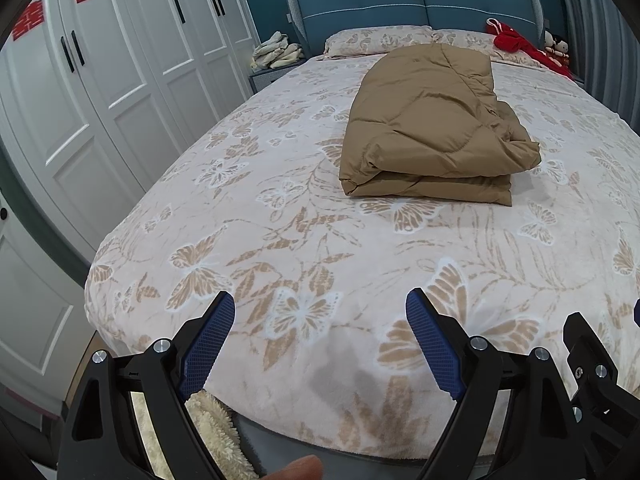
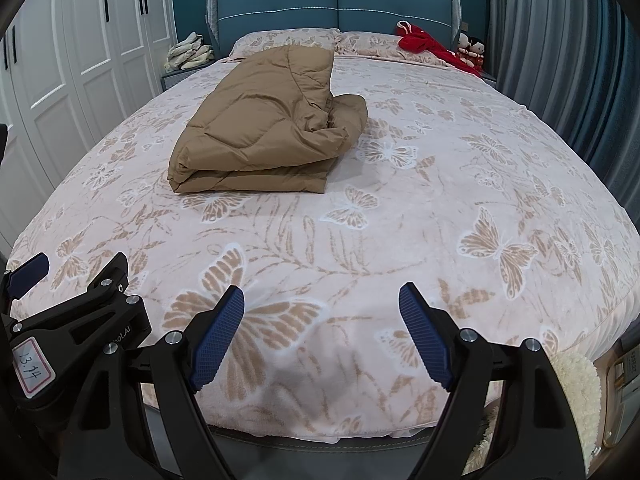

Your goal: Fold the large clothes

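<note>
The left claw (image 1: pixel 320 316), black with blue textured pads, is hanging over the foot of the bed with its fingers spread wide apart and nothing between them. The right claw (image 2: pixel 321 308), built the same way, is hovering just beside it with its fingers likewise standing apart and gripping nothing; in the left wrist view part of its black frame is showing at the right edge, and in the right wrist view the left claw's frame, bearing a small handwritten label, is showing at the lower left. A fingertip (image 1: pixel 298 468) is peeking in at the bottom of the left wrist view. Both claws are pointing down toward a large bed covered in a pale pink fleece blanket printed with tan and white butterflies (image 2: pixel 400 240). Further up the bed, well apart from both claws, a tan quilted puffer garment (image 1: pixel 432 120) is lying folded into a thick rectangle, with one bunched part bulging at its right side. Beyond it, a red garment (image 2: pixel 424 46) is lying near the pillows by the blue padded headboard (image 2: pixel 332 0). White wardrobe doors with red paper cutouts (image 1: pixel 104 60) are lining the left wall.
</note>
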Available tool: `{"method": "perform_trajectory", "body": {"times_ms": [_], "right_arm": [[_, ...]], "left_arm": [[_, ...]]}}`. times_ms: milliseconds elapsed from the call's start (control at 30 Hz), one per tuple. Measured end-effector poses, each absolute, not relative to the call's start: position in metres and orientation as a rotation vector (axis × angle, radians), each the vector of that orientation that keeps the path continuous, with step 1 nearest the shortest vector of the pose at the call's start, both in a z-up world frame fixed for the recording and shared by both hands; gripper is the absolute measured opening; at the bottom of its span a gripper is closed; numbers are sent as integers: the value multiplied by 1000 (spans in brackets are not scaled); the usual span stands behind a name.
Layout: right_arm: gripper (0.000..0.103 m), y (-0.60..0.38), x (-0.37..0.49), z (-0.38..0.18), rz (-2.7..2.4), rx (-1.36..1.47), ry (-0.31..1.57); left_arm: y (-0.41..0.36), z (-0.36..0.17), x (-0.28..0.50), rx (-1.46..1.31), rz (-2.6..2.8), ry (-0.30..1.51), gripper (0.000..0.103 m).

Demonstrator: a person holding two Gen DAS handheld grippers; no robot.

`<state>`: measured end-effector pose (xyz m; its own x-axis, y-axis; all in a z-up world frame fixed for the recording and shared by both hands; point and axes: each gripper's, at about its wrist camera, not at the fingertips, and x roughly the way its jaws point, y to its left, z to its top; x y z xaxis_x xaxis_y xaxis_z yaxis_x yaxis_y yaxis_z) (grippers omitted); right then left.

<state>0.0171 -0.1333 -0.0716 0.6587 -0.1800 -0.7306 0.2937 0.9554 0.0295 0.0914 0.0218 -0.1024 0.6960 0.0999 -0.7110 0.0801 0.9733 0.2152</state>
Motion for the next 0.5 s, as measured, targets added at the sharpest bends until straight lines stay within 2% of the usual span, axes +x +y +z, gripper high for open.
{"method": "perform_trajectory", "body": {"times_ms": [500], "right_arm": [[77,-131,17,-71,-269,152,809]], "left_arm": [[25,-99,91,234,18,803,85]]}}
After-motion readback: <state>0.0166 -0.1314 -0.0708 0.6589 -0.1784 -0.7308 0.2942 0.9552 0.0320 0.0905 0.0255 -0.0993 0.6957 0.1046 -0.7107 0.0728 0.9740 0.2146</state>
